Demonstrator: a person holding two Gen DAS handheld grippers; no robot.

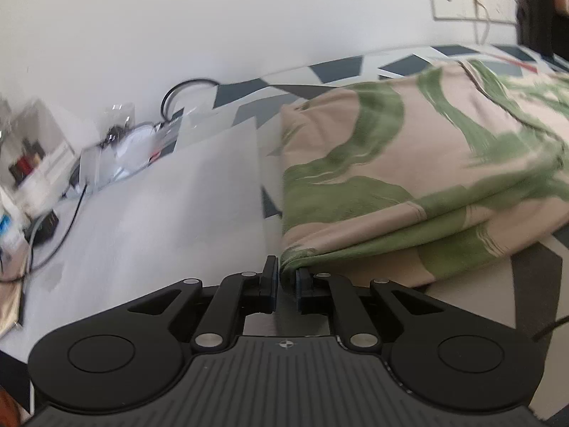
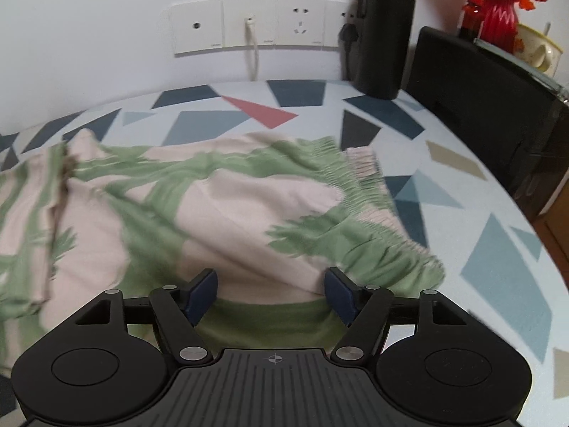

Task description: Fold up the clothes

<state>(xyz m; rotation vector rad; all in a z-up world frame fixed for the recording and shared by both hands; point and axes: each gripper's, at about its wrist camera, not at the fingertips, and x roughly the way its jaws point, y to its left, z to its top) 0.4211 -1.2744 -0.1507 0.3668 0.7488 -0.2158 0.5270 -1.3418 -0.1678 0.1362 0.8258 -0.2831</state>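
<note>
Pink-and-green patterned garment [image 2: 227, 213] lying bunched on a bench [image 2: 498, 267] with a triangle-print cover. Left hand-held gripper [image 1: 285, 281] pinched on the garment's near corner. Right hand-held gripper [image 2: 271, 293] spread wide apart just above the cloth near its gathered waistband [image 2: 370, 192], gripping nothing.

Both handheld grippers were built alike in matte black plastic. The left gripper [image 1: 285, 283] had a ribbed dark grey deck stamped with a small white crosshair mark, flanked by 2 large round housings, each carrying a raised disc. From these ran 4 angled black linkage arms, pinned with silver round-headed screws. Its 2 fingers ended in thin dark blue pads [image 1: 271, 284]. The right gripper [image 2: 271, 293] showed the same ribbed deck, crosshair mark, round housings and silver pivots, with broader navy blue pads [image 2: 203, 293] on its fingers.
</note>
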